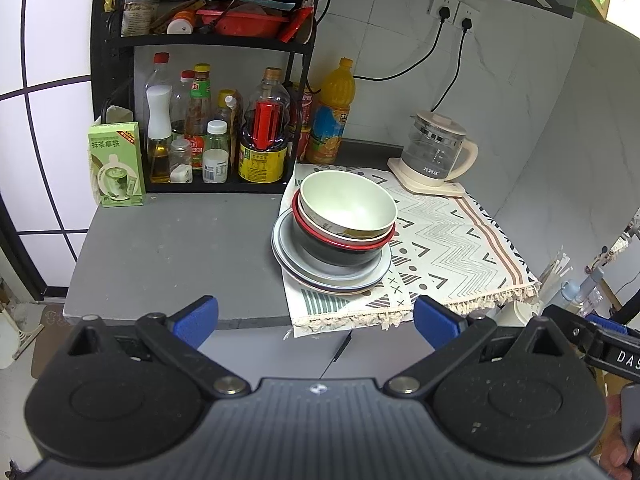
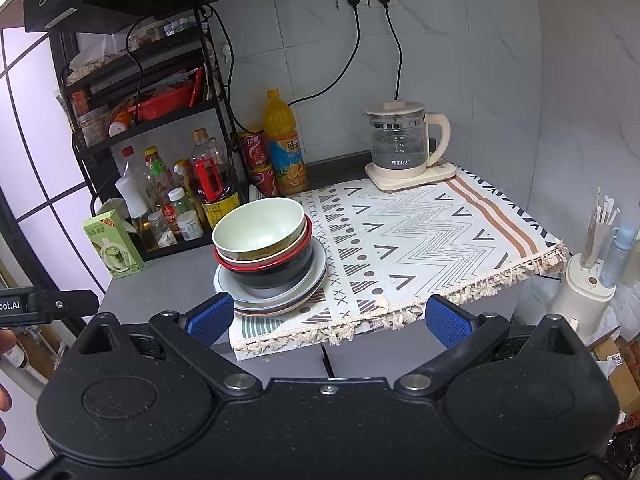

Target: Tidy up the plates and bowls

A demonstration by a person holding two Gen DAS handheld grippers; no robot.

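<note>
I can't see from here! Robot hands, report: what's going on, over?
Left gripper open, right gripper open, both empty. Bowls stacked on plates, untouched. Nothing in the way.

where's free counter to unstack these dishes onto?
Two patches: bare grey counter between the green box and the dish stack; patterned cloth between the stack and the kettle. Crowded: the bottle rack behind. Both claws open, short of the counter.

Left tongs (image 1: 316, 320) spread wide and empty, right tongs (image 2: 330, 318) likewise wide apart, both level
</note>
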